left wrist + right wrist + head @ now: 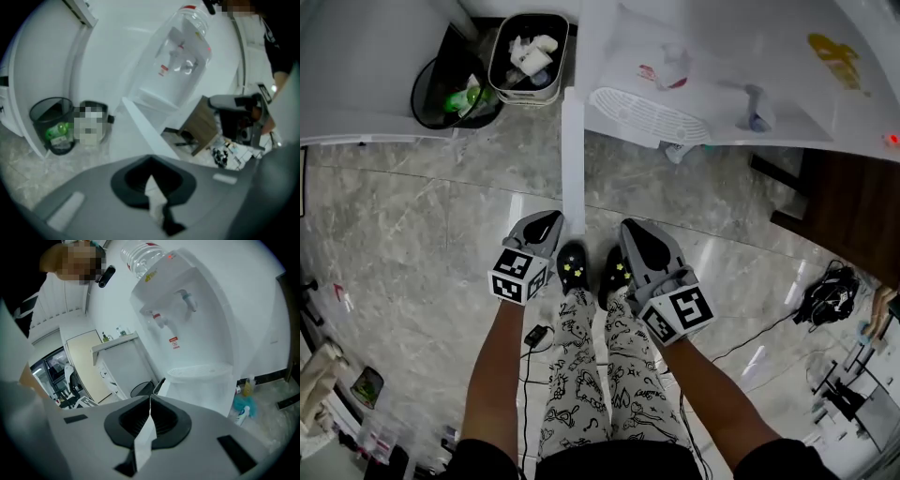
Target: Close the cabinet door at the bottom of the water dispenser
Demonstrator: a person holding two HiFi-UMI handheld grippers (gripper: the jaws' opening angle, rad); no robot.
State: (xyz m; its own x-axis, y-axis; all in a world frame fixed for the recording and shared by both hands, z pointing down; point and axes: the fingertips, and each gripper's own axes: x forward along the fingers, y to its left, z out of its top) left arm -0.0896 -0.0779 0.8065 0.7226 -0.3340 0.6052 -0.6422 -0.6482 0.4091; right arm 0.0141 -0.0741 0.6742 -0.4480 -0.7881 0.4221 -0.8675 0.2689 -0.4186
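While the cabinet door [572, 155] stands open, my left gripper [544, 225] and right gripper [637, 239] hover closed, empty; approach first, push next.

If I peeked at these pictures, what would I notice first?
The tall white water dispenser stands straight ahead, its bottom cabinet door swung open toward the person. Below, the left gripper and right gripper hang shut and empty over the marble floor, with a black mesh bin at the left.
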